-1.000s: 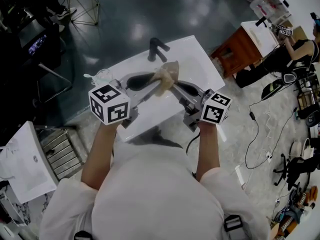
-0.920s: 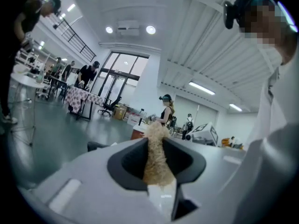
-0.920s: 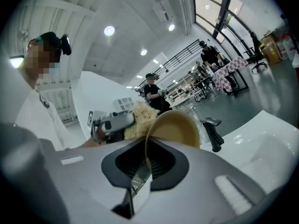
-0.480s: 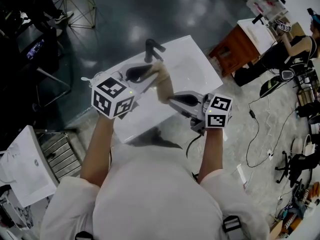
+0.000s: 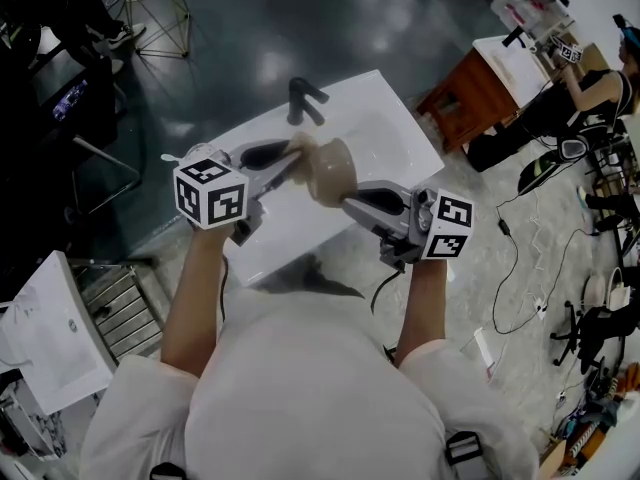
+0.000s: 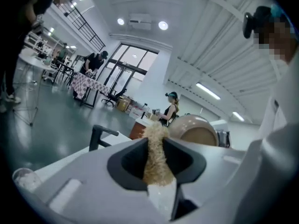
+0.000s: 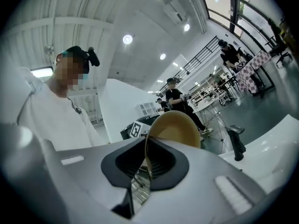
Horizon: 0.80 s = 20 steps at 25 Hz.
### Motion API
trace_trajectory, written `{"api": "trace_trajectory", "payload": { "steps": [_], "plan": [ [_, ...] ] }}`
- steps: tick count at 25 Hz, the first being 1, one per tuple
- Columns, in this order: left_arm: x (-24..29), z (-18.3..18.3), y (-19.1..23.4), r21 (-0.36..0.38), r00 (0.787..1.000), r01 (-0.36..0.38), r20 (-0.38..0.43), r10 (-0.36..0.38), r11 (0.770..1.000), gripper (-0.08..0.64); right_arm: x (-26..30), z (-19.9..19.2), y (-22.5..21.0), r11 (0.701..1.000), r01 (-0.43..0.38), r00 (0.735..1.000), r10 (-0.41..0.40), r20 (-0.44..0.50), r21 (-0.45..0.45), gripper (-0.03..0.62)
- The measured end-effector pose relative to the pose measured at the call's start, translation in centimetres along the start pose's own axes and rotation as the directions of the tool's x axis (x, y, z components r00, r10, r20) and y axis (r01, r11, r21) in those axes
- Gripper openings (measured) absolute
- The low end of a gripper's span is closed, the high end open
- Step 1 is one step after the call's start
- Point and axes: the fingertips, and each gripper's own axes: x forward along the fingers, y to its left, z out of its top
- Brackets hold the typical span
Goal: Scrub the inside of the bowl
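Two grips set: left gripper (image 5: 290,160) clamped on the fibrous scrub pad (image 6: 156,155), right gripper (image 5: 348,201) pinched on the rim of the tan bowl (image 5: 332,171) — aloft over the middle of the washbasin (image 5: 392,133). Press pad inside; sweep round, rim steady.

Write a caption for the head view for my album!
Over a white sink, the left gripper holds a fuzzy scrubber beside the tan bowl that the right gripper grips by its rim.

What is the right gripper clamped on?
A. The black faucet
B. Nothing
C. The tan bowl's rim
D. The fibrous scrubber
C: the right gripper has its jaws pinched on the thin rim of the bowl, while the scrubber sits in the left gripper.
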Motion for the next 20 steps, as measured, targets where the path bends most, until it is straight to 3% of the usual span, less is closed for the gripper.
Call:
{"api": "trace_trajectory", "payload": {
  "steps": [6, 10, 15, 20],
  "plan": [
    [-0.8, -1.4, 0.1, -0.082, 1.000, 0.022, 0.017, -0.021, 0.996, 0.101, 0.5, 2.3, -1.0, 0.999, 0.045, 0.994, -0.044, 0.099, -0.001, 0.019],
    [-0.9, -2.5, -0.5, -0.094, 0.998, 0.066, -0.003, -0.067, 0.993, 0.101, 1.0, 3.2, -3.2, 0.990, 0.137, 0.981, -0.138, 0.139, 0.012, 0.018],
    [0.0, -3.0, -3.8, -0.091, 0.991, 0.133, -0.004, -0.134, 0.987, 0.101, 0.5, 3.0, -5.2, 0.964, 0.265, 0.958, -0.265, 0.112, 0.014, 0.018],
    [-0.1, -2.0, -5.1, -0.030, 0.990, 0.139, -0.004, -0.139, 0.990, 0.100, 0.4, 2.2, -6.6, 0.939, 0.344, 0.937, -0.343, 0.066, -0.008, 0.018]
  ]
}}
